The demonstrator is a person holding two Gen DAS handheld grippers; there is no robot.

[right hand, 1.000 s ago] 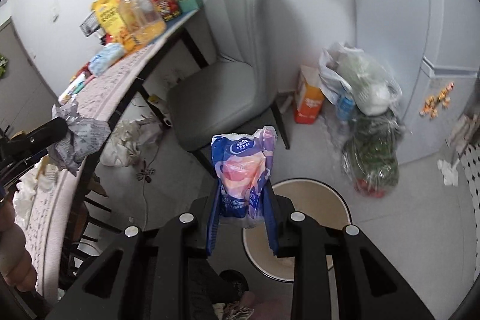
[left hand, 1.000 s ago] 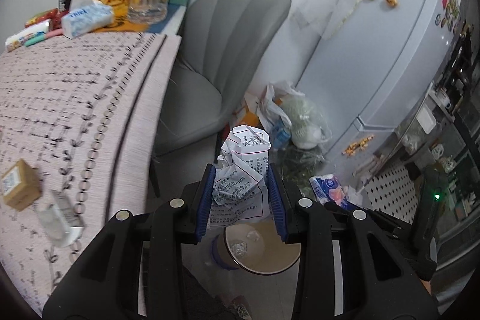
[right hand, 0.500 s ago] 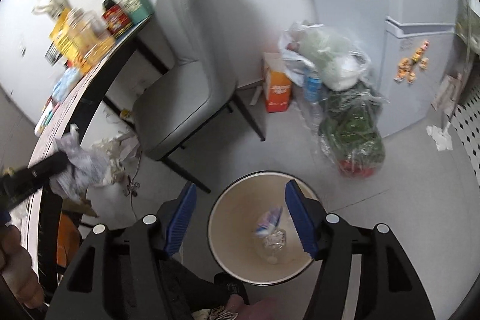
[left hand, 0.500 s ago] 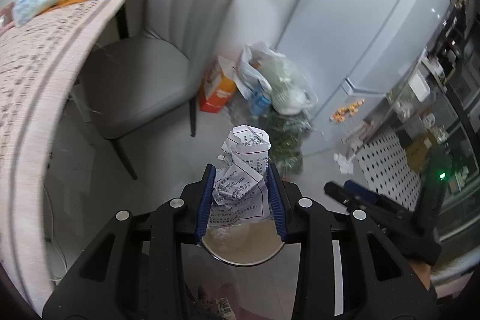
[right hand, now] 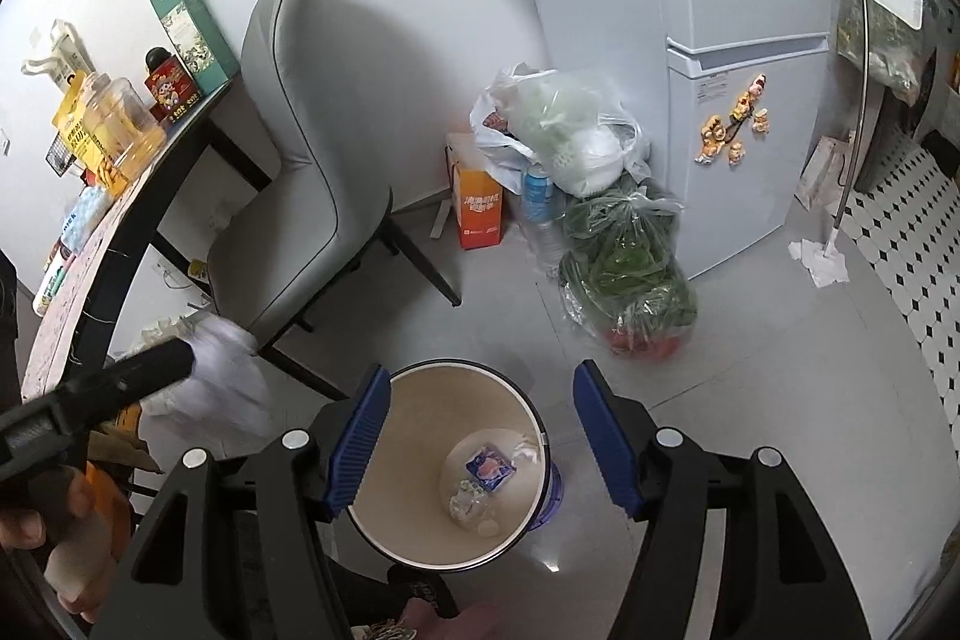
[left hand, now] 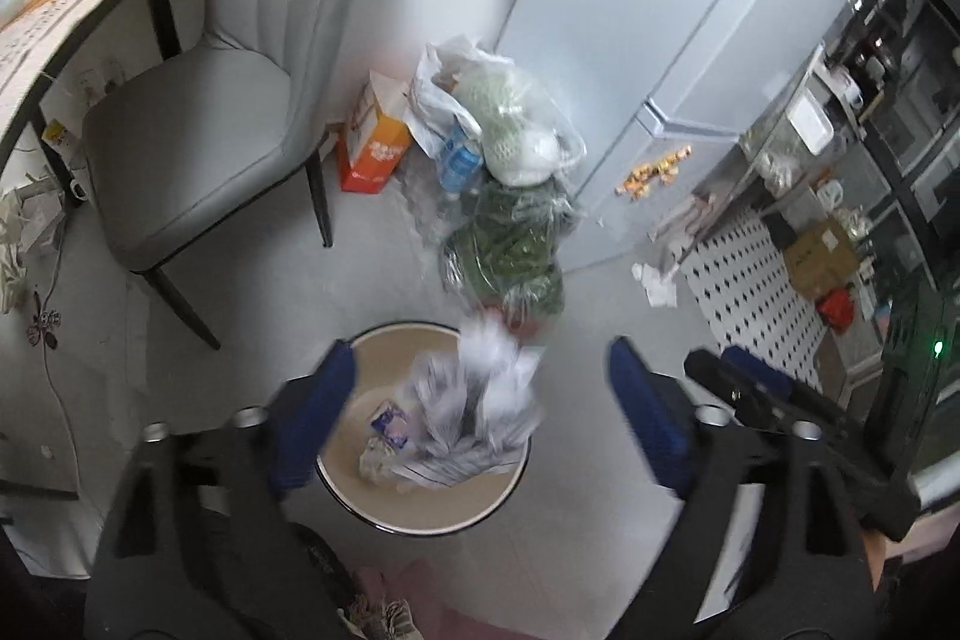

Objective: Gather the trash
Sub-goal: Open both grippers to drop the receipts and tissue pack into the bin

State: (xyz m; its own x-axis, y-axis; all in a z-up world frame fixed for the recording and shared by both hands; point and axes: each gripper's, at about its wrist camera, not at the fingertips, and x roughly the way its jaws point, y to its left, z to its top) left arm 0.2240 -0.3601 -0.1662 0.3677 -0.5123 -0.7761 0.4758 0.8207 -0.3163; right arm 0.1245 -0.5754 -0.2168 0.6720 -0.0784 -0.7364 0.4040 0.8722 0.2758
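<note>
Above the bin [left hand: 420, 508], the left gripper [left hand: 480, 412] is spread wide and the crumpled paper [left hand: 474, 400] is caught blurred over the opening; the right gripper [right hand: 480, 436] is spread too, nothing held. Dropping is judged the step in hand; more trash must be fetched next

Grey chair [left hand: 198, 148] beside the bench [right hand: 102, 274], orange carton [right hand: 477, 205] against the wall, bagged greens [right hand: 630, 280] on the floor, white fridge [right hand: 732, 58] with magnets [right hand: 732, 130]
</note>
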